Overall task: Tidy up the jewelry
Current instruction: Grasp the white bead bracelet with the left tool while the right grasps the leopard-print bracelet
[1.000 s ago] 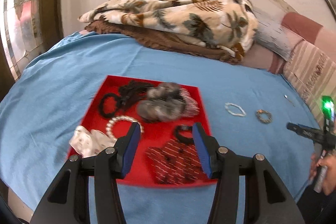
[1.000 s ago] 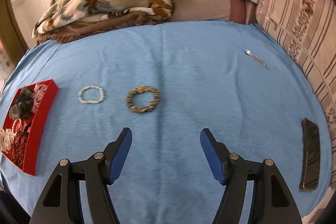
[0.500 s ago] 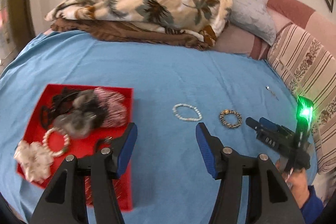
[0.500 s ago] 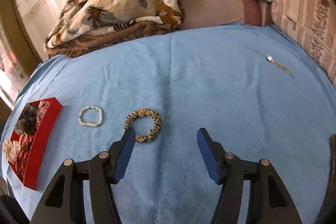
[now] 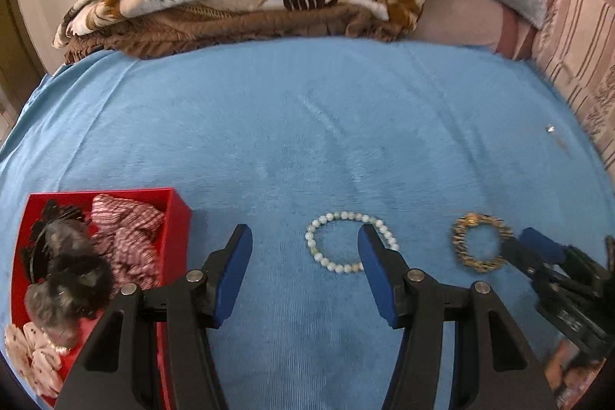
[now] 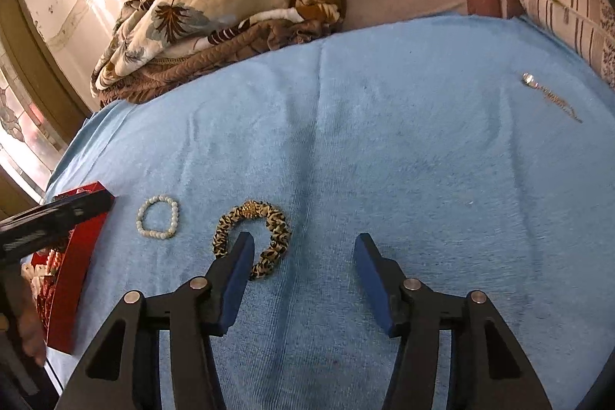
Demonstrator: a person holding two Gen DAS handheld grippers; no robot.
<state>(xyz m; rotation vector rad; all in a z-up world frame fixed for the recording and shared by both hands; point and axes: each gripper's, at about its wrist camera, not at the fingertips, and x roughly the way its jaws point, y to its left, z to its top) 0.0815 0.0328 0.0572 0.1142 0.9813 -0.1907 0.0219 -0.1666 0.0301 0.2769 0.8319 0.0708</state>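
Two handheld grippers hovered low over a blue bedspread. The left gripper was spread wide, its right blue finger overlapping the near edge of a pale bead bracelet lying flat. The right gripper was also spread, its left finger tip inside a leopard-print scrunchie just beside the bracelet. A red tray of hair accessories sat nearby at left.
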